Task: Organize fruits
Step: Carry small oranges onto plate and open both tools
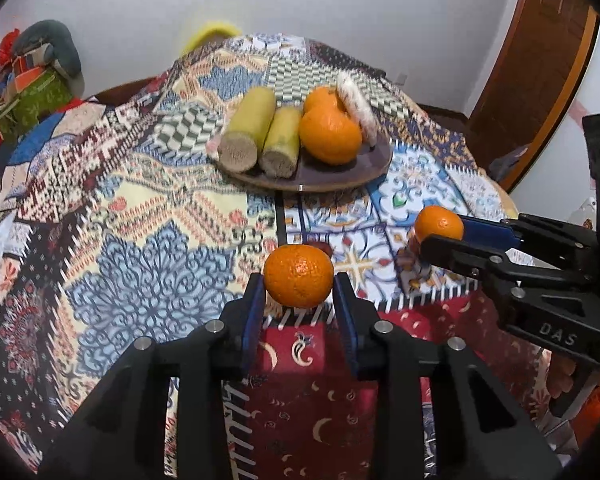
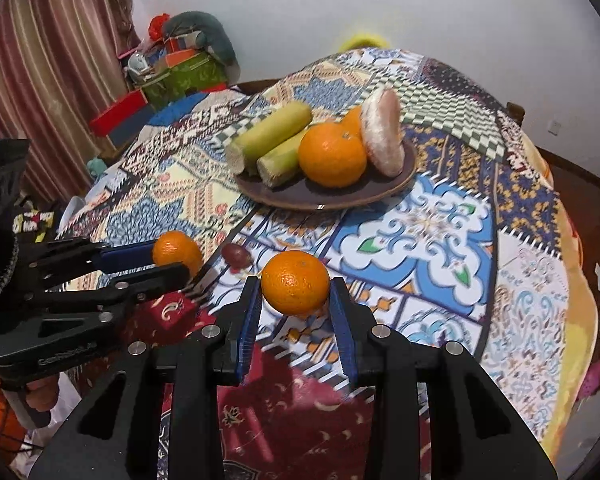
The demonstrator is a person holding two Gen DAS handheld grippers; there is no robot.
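Progress stands midway: plate (image 1: 376,168) at twelve o'clock already carries two oranges, two sugarcane pieces (image 1: 246,130) and a peeled pomelo segment (image 2: 382,136). Left tool (image 1: 299,280) and right tool (image 2: 295,284) each clamp a mandarin (both unplaced); a small reddish fruit (image 2: 236,257) waits on the worktop.

Two small oranges (image 1: 299,276) (image 2: 295,282) each pinched off the cloth; brown plate (image 1: 340,182) holding more fruit.

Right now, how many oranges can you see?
4: one in the left gripper, one in the right gripper, two on the plate, front and behind. More may be hidden.
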